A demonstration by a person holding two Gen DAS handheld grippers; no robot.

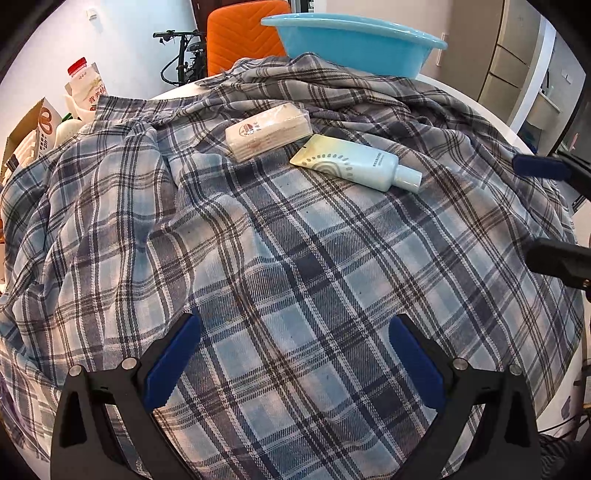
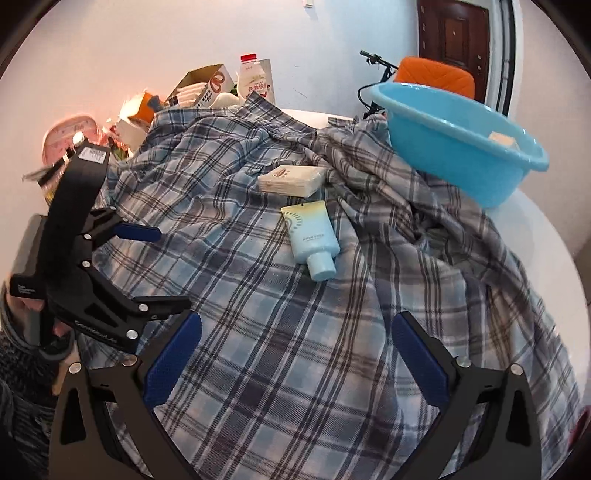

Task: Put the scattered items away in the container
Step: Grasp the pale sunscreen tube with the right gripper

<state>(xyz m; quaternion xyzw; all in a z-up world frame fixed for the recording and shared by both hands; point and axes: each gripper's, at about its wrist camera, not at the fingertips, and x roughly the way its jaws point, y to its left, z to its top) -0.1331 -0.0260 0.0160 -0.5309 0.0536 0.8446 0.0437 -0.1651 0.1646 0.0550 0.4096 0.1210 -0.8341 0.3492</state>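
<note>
A plaid shirt (image 1: 280, 258) (image 2: 280, 325) is spread over the white table. On it lie a wrapped tissue pack (image 1: 268, 131) (image 2: 291, 180) and a pale blue tube (image 1: 356, 162) (image 2: 312, 236), side by side. The blue basin (image 1: 354, 40) (image 2: 454, 144) stands at the far edge and holds a beige item (image 2: 502, 139). My left gripper (image 1: 295, 325) (image 2: 166, 267) hovers open over the shirt, short of both items. My right gripper (image 2: 297, 321) (image 1: 532, 210) is open too, nearer the tube, with nothing between its fingers.
Clutter sits at the far left: a red-capped bottle (image 1: 86, 86) (image 2: 255, 79), an opened cardboard box (image 1: 35, 136) (image 2: 207, 86) and a pink object (image 2: 70, 138). An orange chair (image 1: 243, 33) (image 2: 436, 75) and a bicycle (image 1: 184, 51) stand behind the table.
</note>
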